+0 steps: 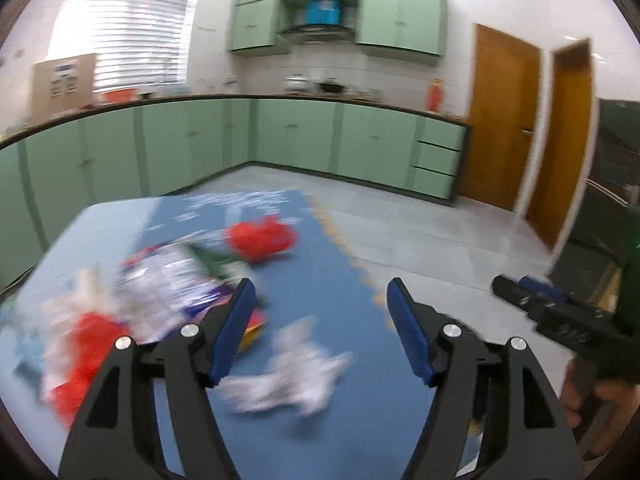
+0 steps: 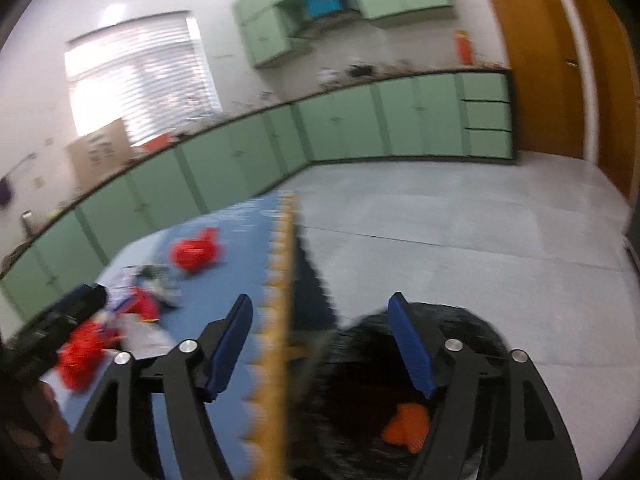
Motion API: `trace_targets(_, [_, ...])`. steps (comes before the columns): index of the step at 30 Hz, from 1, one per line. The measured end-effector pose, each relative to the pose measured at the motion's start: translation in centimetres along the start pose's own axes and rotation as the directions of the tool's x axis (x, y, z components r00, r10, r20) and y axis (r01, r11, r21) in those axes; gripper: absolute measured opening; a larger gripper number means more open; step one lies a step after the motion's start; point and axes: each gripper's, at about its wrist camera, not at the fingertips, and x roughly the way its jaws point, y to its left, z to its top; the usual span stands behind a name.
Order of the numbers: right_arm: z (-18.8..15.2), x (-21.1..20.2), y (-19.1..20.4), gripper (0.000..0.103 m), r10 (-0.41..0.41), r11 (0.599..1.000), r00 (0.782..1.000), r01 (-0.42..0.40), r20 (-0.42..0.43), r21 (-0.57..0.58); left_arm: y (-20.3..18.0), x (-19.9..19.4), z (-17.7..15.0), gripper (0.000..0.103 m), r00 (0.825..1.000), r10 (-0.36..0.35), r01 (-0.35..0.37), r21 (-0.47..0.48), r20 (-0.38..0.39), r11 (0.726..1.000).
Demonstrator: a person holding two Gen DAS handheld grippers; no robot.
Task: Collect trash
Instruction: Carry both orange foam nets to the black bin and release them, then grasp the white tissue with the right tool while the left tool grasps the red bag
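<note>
The setting is a domestic kitchen. Green base cabinets (image 1: 296,140) under a dark countertop (image 1: 360,101) run along two walls in the middle of the frame. Matching wall cabinets (image 1: 400,20) flank a range hood (image 1: 316,30) at upper centre. Cookware (image 1: 332,87) stands on the countertop.

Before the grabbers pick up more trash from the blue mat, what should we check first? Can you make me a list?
1. Left gripper jaws wide and empty: ok.
2. Right gripper jaws wide and empty: ok.
3. Trash waiting on the blue mat: ok; a crumpled white paper lies just ahead of the left gripper, a red wad farther back.
4. Black bin bag below the right gripper, open to take trash: ok; an orange scrap already lies inside.
5. Grippers apart from each other: ok.
6. Exactly what each piece in the pile at left is: cannot tell, the picture is blurred.
</note>
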Motion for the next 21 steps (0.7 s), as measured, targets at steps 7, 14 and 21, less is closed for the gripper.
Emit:
trace_targets(7, [-1.8, 1.8, 9.2, 0.075, 0.19, 0.973, 0.981, -0.194, -0.042, -0.125, 5.2, -3.3, -1.1, 0.067, 0.987, 0.161, -0.161, -0.041, 0.014, 0.986])
trace_targets(14, [-3.8, 4.5, 13.5, 0.077, 0.206, 0.954, 0.969, -0.231, -0.139, -0.192, 8.4, -4.9, -2.1, 0.067, 0.97, 0.241, -0.241, -0.094, -0.014, 0.966])
trace_targets(21, [-4.3, 7.1, 14.8, 0.074, 0.174, 0.952, 0.965, -0.216, -0.197, -0.218, 10.1, -4.4, -3.7, 0.067, 0.964, 0.26, -0.265, -0.123, -0.055, 0.956])
